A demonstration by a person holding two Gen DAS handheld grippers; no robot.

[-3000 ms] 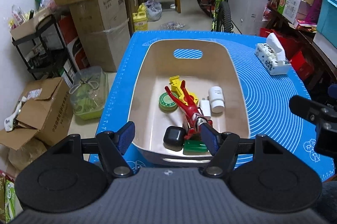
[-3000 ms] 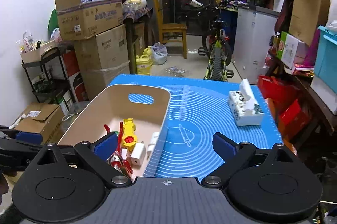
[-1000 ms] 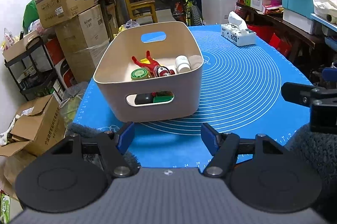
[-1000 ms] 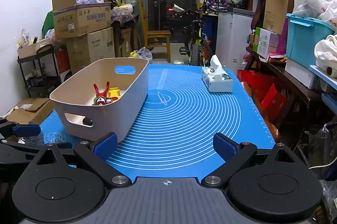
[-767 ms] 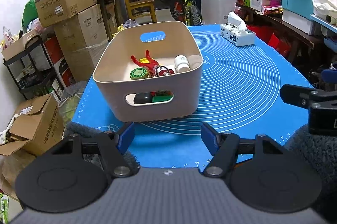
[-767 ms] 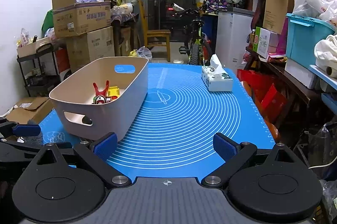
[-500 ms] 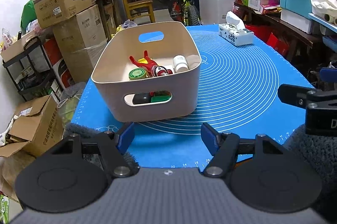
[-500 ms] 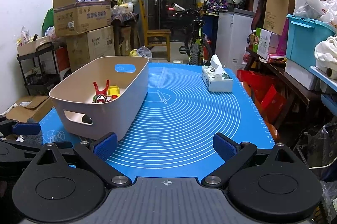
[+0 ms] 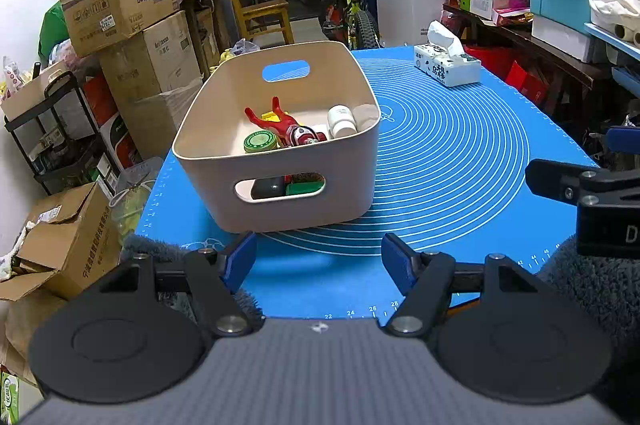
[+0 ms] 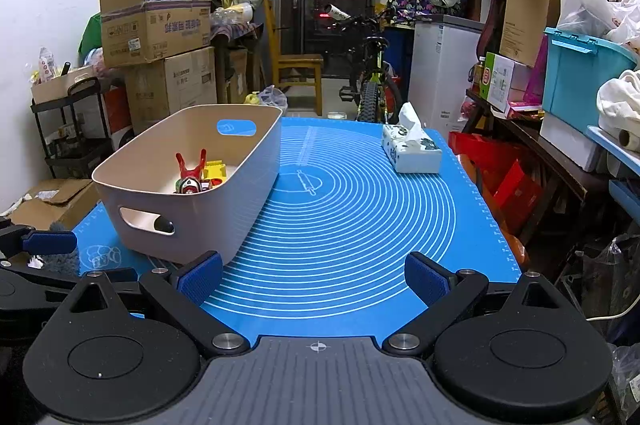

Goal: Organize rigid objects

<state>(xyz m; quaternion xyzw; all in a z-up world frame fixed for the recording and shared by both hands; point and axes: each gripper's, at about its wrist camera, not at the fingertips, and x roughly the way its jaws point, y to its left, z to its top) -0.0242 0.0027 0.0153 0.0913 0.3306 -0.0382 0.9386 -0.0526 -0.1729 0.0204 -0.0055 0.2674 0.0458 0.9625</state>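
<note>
We hold both tools back at the near edge of the blue mat (image 9: 460,153), each spread wide with nothing between the pads: the left gripper (image 9: 318,261) and the right gripper (image 10: 312,283).

From the left wrist, the beige bin (image 9: 276,201) sits at about twelve o'clock, resting on the mat just beyond the fingertips; from the right wrist it lies toward ten o'clock. It is smooth moulded plastic with rounded corners, thin stiff walls and an oval handle slot in each end. Inside we see a red figure (image 9: 280,123), a green round tin (image 9: 260,143), a white bottle (image 9: 341,121), a yellow block behind them, and a black case (image 9: 268,187) and a green piece showing through the near slot.

We judge the loaded bin light but slick, so the pads would do best pinching the rim or the edge of the handle slot. The small items look hard and rigid; the bottle and tin may roll.

At two o'clock a soft tissue pack (image 9: 448,69) stands well apart.
</note>
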